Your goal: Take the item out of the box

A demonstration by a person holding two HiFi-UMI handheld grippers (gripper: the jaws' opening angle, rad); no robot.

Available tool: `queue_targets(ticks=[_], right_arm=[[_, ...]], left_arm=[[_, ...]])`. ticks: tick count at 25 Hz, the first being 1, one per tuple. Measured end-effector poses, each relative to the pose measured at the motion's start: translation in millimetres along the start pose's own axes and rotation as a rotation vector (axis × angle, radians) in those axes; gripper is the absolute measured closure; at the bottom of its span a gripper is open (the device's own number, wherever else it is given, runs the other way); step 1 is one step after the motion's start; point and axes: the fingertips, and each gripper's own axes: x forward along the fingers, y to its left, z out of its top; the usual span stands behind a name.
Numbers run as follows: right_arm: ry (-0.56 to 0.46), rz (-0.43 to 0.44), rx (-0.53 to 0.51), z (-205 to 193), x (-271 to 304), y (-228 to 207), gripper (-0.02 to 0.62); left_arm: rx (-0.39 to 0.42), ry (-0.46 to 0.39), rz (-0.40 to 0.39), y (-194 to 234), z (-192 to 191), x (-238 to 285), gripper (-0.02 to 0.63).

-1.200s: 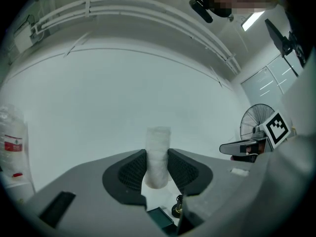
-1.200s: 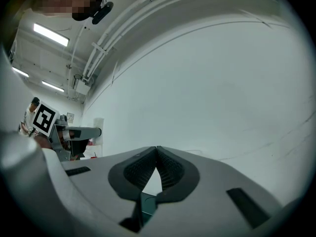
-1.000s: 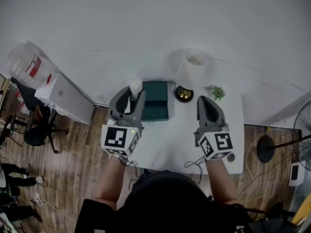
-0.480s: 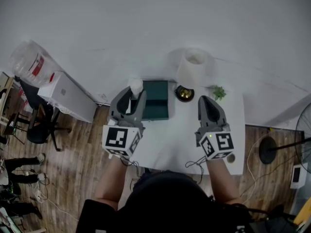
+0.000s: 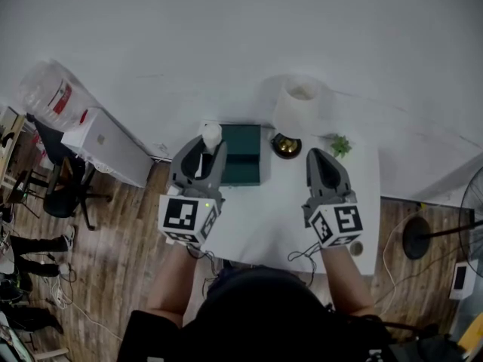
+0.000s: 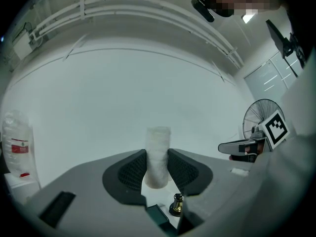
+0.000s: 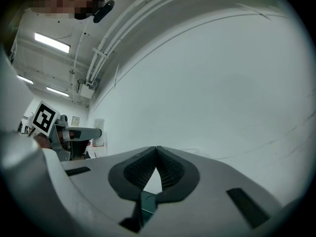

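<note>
A dark green box [image 5: 242, 164] lies flat on the white table [image 5: 264, 217], at the back left. My left gripper [image 5: 205, 146] is just left of the box and is shut on a white, fuzzy, cylinder-shaped item [image 5: 210, 134]. In the left gripper view the item [image 6: 158, 149] stands upright between the pads, and the box [image 6: 159, 215] shows below them. My right gripper [image 5: 321, 158] is above the table to the right of the box, shut with nothing in it. Its pads meet at the tips [image 7: 156, 154], with the box [image 7: 147, 202] showing under them.
A white paper roll [image 5: 302, 102], a brass bell [image 5: 286, 145] and a small green plant [image 5: 338, 144] stand along the table's back edge. On the floor to the left are a white carton [image 5: 106, 149] and a plastic jug [image 5: 45, 96]. A fan [image 5: 472, 198] stands at the right.
</note>
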Motion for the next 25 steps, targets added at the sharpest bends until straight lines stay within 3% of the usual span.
queue_targets(ticks=[17,25], right_arm=[[0.001,0.049,-0.012,0,-10,-13,0.591],[0.012,0.045,-0.002,-8,-10,-4,0.591]], left_arm=[[0.001,0.016,0.03,-22,-4,1,0.477],[-0.014,0.038,0.037,-12,-17,-8,0.477]])
